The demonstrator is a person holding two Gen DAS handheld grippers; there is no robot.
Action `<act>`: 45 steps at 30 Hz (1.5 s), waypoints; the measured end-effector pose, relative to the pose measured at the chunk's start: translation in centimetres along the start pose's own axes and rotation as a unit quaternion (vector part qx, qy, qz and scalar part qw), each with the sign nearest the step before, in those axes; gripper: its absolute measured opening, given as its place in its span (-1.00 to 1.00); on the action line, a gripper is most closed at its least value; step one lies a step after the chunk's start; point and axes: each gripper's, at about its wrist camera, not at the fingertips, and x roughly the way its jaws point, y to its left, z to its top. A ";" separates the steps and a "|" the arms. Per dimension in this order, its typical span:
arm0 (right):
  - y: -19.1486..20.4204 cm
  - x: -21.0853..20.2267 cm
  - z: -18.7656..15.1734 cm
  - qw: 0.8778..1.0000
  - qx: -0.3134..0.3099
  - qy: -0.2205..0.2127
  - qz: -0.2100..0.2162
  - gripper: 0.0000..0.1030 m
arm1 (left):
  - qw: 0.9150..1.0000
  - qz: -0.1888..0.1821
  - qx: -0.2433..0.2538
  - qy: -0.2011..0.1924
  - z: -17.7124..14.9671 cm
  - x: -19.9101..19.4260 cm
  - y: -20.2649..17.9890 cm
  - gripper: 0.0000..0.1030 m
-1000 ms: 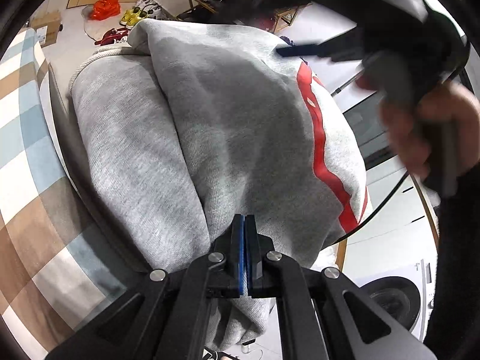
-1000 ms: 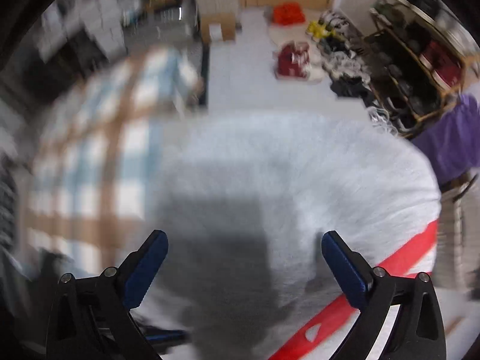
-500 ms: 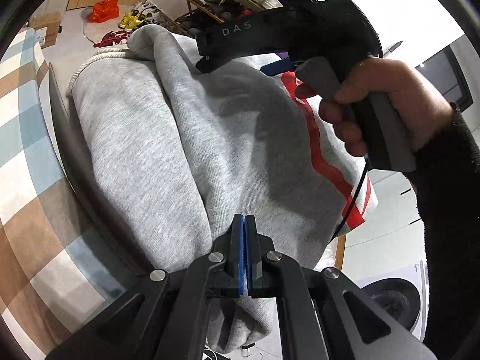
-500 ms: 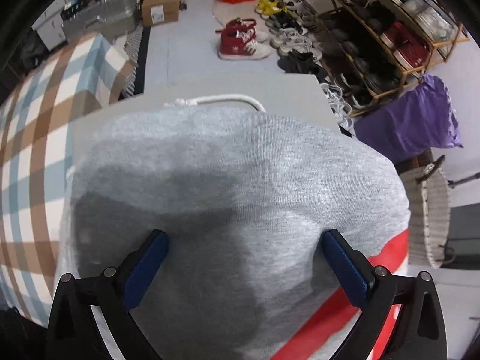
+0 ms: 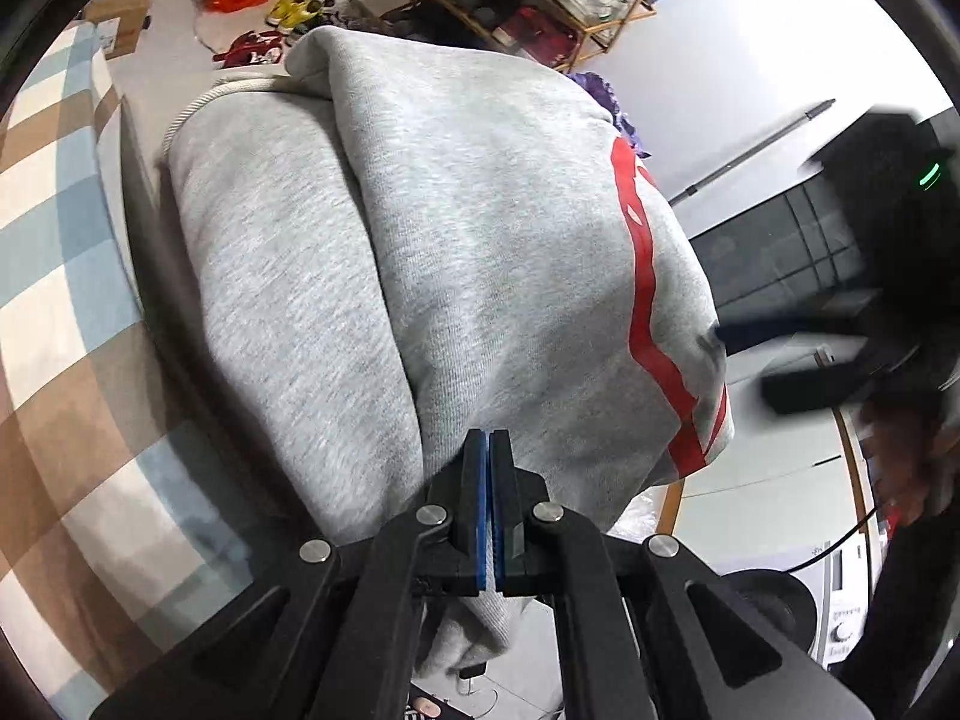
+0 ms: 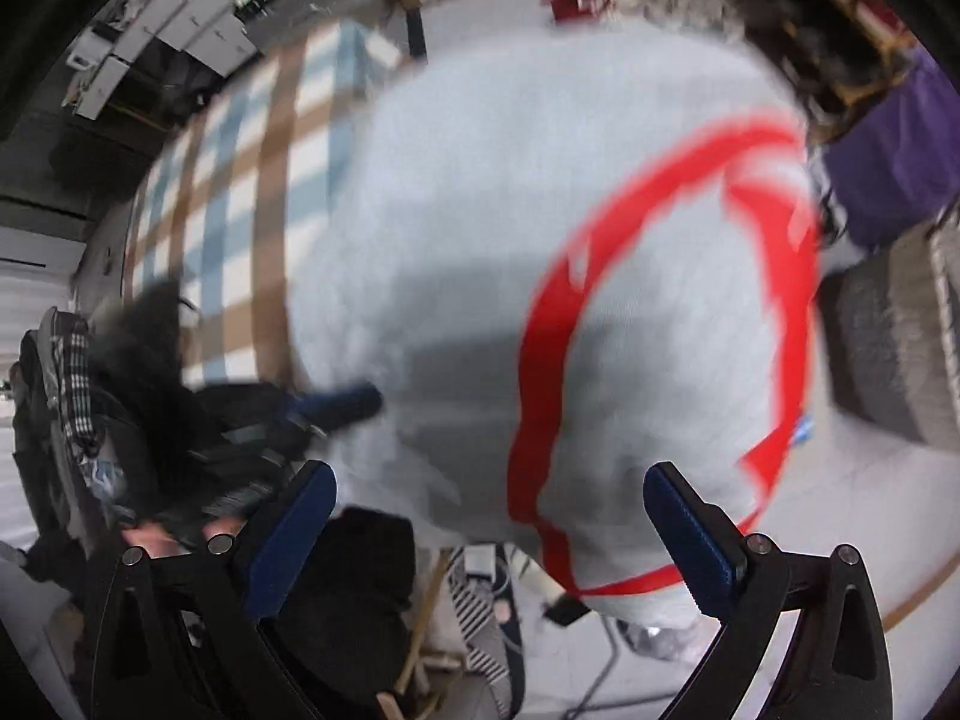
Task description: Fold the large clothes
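While the left gripper (image 5: 489, 480) stays pressed together at the grey sweatshirt's (image 5: 456, 252) lower-centre edge, the spread right gripper (image 6: 489, 531), low in its own view, should pinch the red-striped corner cleanly.

The right wrist view is smeared throughout by motion; the grey sweatshirt (image 6: 540, 240) and its red stripe (image 6: 600, 276) are softened. In the left wrist view, the right gripper (image 5: 810, 360) is blurred at right. The sweatshirt's lower edge is hidden behind the left gripper (image 5: 487, 498).
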 end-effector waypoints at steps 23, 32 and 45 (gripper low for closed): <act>7.2 -9.3 -22.7 0.854 0.009 -0.521 0.012 1.00 | 0.960 0.135 0.087 -0.230 -10.4 -17.7 -6.7 0.45; 12.2 -4.6 -30.4 0.774 0.011 -0.618 -0.139 1.00 | 0.881 0.226 0.179 -0.374 -17.3 -18.8 -9.9 0.98; 12.4 0.2 -36.2 0.779 0.054 -0.611 -0.130 1.00 | 0.893 0.228 0.176 -0.347 -21.1 -15.6 -8.8 0.98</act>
